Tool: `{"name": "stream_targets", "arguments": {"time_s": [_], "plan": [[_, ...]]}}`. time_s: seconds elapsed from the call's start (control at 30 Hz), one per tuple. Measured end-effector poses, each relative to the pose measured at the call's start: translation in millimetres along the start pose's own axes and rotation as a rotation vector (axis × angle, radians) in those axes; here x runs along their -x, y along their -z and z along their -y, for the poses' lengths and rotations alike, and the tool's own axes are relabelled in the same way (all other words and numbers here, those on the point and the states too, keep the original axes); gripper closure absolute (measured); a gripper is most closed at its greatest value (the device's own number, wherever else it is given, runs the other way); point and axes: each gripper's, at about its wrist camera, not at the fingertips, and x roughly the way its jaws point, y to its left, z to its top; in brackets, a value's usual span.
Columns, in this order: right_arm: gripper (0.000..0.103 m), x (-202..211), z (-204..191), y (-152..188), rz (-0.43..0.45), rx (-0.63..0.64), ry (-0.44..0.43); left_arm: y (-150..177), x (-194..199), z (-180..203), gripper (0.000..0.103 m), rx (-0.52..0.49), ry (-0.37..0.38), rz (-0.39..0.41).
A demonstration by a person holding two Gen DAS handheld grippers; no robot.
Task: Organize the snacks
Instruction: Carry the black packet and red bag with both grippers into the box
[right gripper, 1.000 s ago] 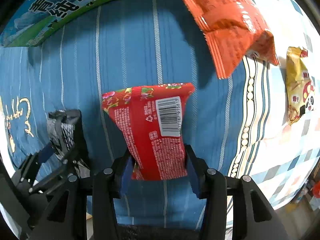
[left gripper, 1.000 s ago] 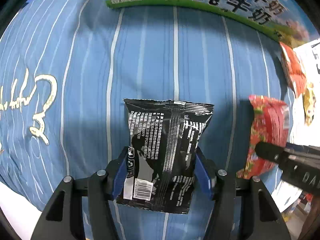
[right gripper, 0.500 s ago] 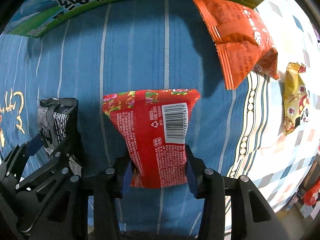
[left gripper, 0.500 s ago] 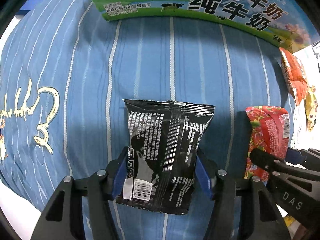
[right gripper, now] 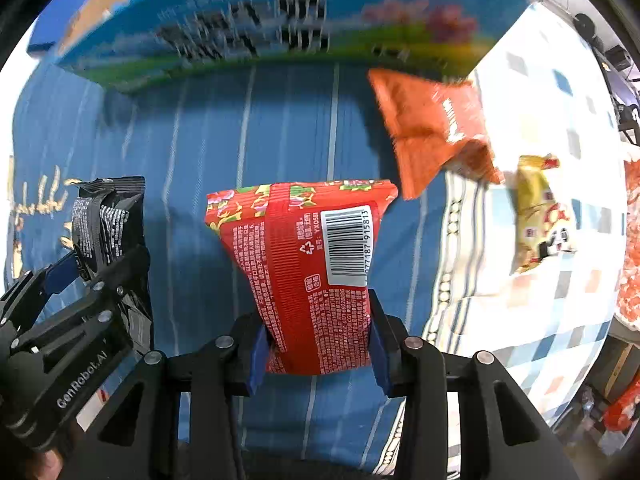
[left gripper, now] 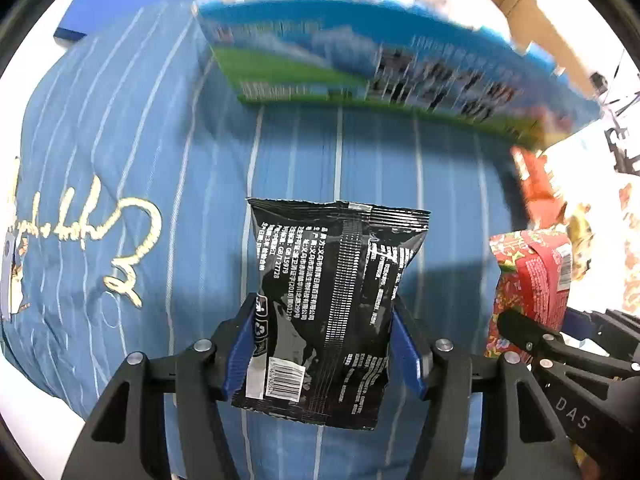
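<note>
My left gripper [left gripper: 326,340] is shut on a black snack packet [left gripper: 332,280], held upright above the blue striped bedding [left gripper: 160,152]. My right gripper [right gripper: 318,344] is shut on a red flowered snack packet [right gripper: 304,264] with a barcode facing me. Each view shows the other packet at its side: the red packet [left gripper: 532,276] at the right, the black packet [right gripper: 106,220] at the left. Ahead stands a blue and green milk carton box [left gripper: 380,76], open at the top, blurred.
An orange snack bag [right gripper: 432,128] lies just right of the box [right gripper: 280,28]. A yellow snack packet [right gripper: 540,212] rests on the white checked sheet [right gripper: 560,300] farther right. Brown cardboard [left gripper: 520,4] shows behind the box.
Both grippers have risen and tilted up with their packets; the box has slid lower in both views and its open top and the cardboard behind have come into view.
</note>
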Motion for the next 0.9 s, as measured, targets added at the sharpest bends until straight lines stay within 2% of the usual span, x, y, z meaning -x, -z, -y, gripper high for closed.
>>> {"name": "stream_targets", "arguments": {"time_s": [0.33, 0.43, 0.7, 0.8, 0.9], "plan": [[0.059, 68, 17, 16, 0.122, -0.035, -0.041, 1, 77, -3, 0.045, -0.02, 0.048, 0.12], [0.059, 86, 22, 21, 0.158, -0.051, -0.056, -11, 101, -3, 0.045, -0.027, 0.063, 0.152], [0.059, 149, 34, 18, 0.249, -0.079, -0.085, -35, 128, 13, 0.045, -0.056, 0.094, 0.23], [0.059, 162, 37, 17, 0.272, -0.089, -0.094, -40, 143, 17, 0.045, -0.071, 0.102, 0.257], [0.059, 158, 32, 4, 0.287, -0.099, -0.104, -44, 150, 22, 0.045, -0.083, 0.103, 0.279]]}}
